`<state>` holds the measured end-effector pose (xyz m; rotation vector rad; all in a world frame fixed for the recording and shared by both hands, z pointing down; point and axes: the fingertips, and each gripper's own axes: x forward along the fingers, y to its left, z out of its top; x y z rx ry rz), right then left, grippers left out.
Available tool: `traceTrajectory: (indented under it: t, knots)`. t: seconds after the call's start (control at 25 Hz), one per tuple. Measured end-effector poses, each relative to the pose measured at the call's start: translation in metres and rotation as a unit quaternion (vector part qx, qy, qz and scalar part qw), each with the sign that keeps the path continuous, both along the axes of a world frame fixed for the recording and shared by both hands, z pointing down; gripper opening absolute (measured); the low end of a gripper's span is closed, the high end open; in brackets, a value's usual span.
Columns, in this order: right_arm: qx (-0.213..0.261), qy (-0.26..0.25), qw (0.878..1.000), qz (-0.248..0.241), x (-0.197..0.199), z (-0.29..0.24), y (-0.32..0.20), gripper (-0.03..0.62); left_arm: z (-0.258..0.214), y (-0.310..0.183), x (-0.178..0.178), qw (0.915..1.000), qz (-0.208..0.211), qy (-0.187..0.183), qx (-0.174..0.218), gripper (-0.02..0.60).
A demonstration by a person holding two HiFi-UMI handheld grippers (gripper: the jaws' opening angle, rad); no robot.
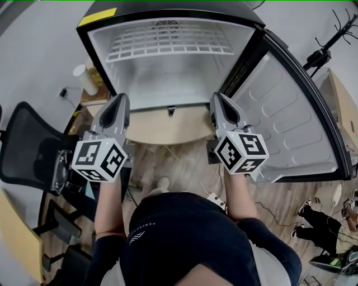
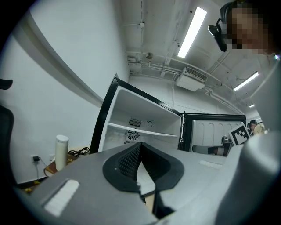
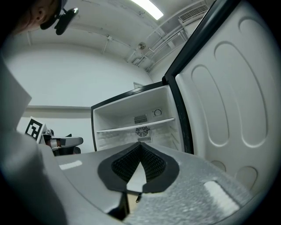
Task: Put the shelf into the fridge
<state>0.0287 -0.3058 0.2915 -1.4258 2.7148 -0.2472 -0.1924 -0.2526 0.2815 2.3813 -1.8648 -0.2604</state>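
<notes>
Left gripper (image 1: 119,99) and right gripper (image 1: 217,98) are each clamping shut on one end of the shelf (image 1: 168,127), a pale flat panel with a dark rail along its far edge. They are holding it level between them, just in front of the fridge (image 1: 168,8). The shelf is not yet sitting inside, so sliding it in onto its supports appears to be what is remaining. The door (image 1: 291,128) is hanging wide open on the right. Inside, one white wire rack (image 1: 168,43) is resting high up (nothing else is showing in the compartment), and the door's moulded pockets are looking empty.
</notes>
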Motion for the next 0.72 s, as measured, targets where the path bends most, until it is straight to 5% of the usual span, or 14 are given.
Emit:
traceTrajectory:
  t: [0.72]
  knots:
    - [-0.009, 0.003, 1.0, 0.004, 0.007, 0.008, 0.003, 0.002, 0.016, 0.008, -0.002, 0.9997, -0.008, 0.01, -0.021, 0.002]
